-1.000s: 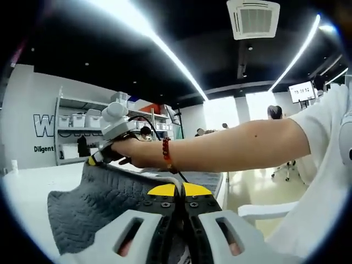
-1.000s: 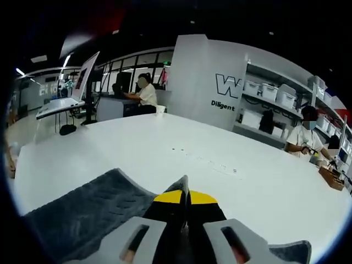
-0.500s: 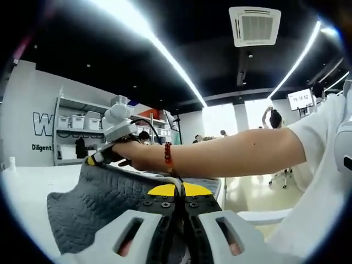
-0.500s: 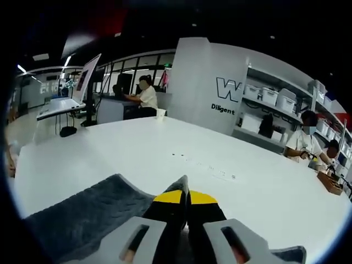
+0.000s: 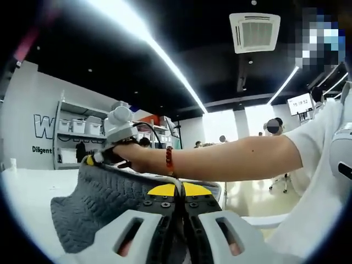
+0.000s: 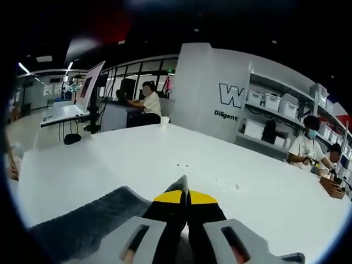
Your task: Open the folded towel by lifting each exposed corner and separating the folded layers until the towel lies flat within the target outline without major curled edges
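Both grippers' jaws are closed on the grey towel [image 5: 104,201], pinching its raised edge between them

I see a grey quilted towel [image 5: 104,201], lifted off the white surface [image 6: 165,159], pinched at two edges, draped and sagging between them.

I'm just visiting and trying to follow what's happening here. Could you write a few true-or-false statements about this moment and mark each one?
1. Both grippers pinch the towel. True: the left gripper and right gripper each have gray cloth between shut jaws.
2. The towel is red. False: it is gray.
3. The table is white. True.
4. The person's wrist is bare. False: it wears a red bead bracelet.
5. The towel lies flat. False: part of it is lifted off the table.
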Motion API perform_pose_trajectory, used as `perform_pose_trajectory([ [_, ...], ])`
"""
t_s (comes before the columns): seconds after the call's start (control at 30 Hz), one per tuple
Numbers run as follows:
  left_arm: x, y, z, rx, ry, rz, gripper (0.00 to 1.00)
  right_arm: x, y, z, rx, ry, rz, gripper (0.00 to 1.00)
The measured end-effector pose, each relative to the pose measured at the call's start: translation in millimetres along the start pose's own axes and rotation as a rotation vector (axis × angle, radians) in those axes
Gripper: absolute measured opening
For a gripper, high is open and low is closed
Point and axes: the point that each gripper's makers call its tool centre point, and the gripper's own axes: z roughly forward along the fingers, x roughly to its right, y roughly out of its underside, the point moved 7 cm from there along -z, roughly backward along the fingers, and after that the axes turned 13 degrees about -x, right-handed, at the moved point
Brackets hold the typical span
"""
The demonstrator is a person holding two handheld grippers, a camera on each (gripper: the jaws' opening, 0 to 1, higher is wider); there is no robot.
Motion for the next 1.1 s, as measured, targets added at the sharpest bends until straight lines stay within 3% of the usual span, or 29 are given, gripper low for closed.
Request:
perform_pose_trajectory([
  [1.1, -11.8, -24.9, -22, 0.039, -0.002, 0.013, 0.00, -9, -27.2, -7, 0.066, -0.028, 0.003, 0.00],
])
